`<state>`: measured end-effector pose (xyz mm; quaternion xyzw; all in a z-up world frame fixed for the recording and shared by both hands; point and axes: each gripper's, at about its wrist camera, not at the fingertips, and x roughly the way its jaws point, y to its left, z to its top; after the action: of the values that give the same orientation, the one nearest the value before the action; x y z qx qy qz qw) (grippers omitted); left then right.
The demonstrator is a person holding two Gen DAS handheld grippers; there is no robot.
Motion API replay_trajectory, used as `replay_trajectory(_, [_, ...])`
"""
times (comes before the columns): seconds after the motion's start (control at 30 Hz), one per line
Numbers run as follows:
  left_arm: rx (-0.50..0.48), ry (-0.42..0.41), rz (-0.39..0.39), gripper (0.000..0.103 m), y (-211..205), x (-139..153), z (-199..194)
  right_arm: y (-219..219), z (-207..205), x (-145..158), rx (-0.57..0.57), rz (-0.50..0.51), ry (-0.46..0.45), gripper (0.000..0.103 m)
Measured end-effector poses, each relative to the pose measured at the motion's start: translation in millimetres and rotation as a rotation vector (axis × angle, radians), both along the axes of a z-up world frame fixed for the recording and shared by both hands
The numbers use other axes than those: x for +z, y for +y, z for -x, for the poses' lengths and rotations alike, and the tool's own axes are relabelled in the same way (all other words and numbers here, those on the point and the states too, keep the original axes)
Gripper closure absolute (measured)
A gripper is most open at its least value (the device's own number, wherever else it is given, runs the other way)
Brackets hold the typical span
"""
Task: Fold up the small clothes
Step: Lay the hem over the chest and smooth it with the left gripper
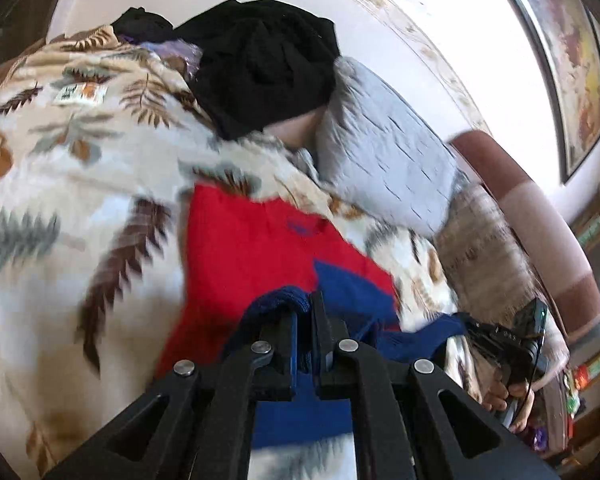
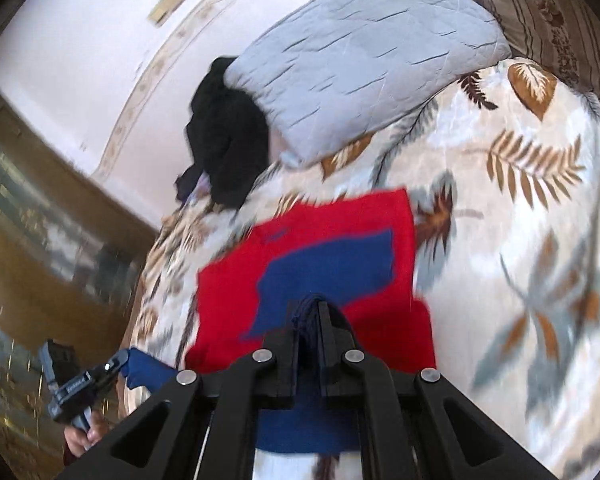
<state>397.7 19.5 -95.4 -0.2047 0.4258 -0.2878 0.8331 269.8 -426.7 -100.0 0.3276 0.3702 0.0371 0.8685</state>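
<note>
Behind clamped fingers (image 1: 305,312), hidden sweater (image 1: 260,248) hem

Red-and-blue garment (image 1: 260,248): matt knit cloth, ribbed navy edge pinched in the jaws. Left gripper (image 1: 304,320): matt black plastic, shiny metal pins. Beyond the jaws, leaf-print blanket (image 1: 80,160) soft fleecy cloth; grey pillow (image 2: 360,60) crinkled quilted fabric.

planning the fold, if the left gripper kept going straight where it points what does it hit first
Probably the red part of the garment lying on the leaf-print blanket, just ahead of the left gripper, which is shut on the garment's blue edge. Depth is unclear.
</note>
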Motion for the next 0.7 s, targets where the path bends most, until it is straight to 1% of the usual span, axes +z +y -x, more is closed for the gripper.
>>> replay_trajectory(0.07, [0.015, 0.011, -0.01, 0.098, -6.4, -5.4, -26.7, -10.6, -29.0, -6.9, -0.032, -0.015, 0.005, 0.096])
replay_trajectory(0.13, [0.031, 0.023, -0.04, 0.098, -14.0, -13.6, -54.3, -21.9, -57.3, -15.9, -0.067, -0.031, 0.012, 0.096])
replay_trajectory(0.23, [0.035, 0.034, -0.067, 0.098, -22.6, -30.5, -83.7, -39.1, -85.9, -27.0, -0.114, -0.049, 0.009, 0.096])
replay_trajectory(0.3, [0.041, 0.049, -0.077, 0.098, -26.0, -42.5, -90.6, -49.2, -100.3, -33.9, -0.136, -0.025, 0.013, 0.096])
replay_trajectory(0.33, [0.03, 0.065, -0.103, 0.098, -30.0, -50.9, -92.6, -51.8, -106.1, -38.3, -0.131, -0.006, 0.027, 0.095])
replay_trajectory(0.37, [0.024, 0.073, -0.12, 0.098, -32.2, -55.1, -93.8, -53.8, -111.5, -45.3, -0.104, -0.013, 0.046, 0.092])
replay_trajectory(0.43, [0.029, 0.08, -0.125, 0.098, -31.7, -58.7, -93.4, -55.2, -120.6, -60.2, -0.053, -0.052, 0.096, 0.092])
replay_trajectory(0.47, [0.029, 0.078, -0.123, 0.098, -31.2, -58.2, -92.6, -54.6, -123.8, -64.8, -0.038, -0.055, 0.116, 0.089])
replay_trajectory(0.5, [0.03, 0.072, -0.122, 0.098, -30.6, -56.1, -90.6, -53.8, -127.2, -69.0, -0.023, -0.055, 0.126, 0.084])
replay_trajectory(0.53, [0.033, 0.059, -0.121, 0.098, -29.0, -52.4, -87.0, -51.9, -130.2, -72.9, -0.007, -0.05, 0.132, 0.065])
replay_trajectory(0.57, [0.036, 0.054, -0.118, 0.098, -27.8, -49.4, -85.2, -48.4, -132.0, -77.8, 0.008, -0.044, 0.144, 0.038])
replay_trajectory(0.6, [0.04, 0.047, -0.11, 0.098, -25.5, -46.1, -82.1, -46.5, -132.8, -81.8, 0.014, -0.051, 0.154, 0.03])
replay_trajectory(0.63, [0.044, 0.044, -0.105, 0.098, -24.8, -43.8, -80.8, -43.9, -131.8, -85.2, 0.011, -0.056, 0.162, 0.028])
replay_trajectory(0.7, [0.05, 0.035, -0.103, 0.098, -23.4, -40.5, -77.5, -37.3, -133.0, -85.4, 0.027, -0.032, 0.164, 0.028])
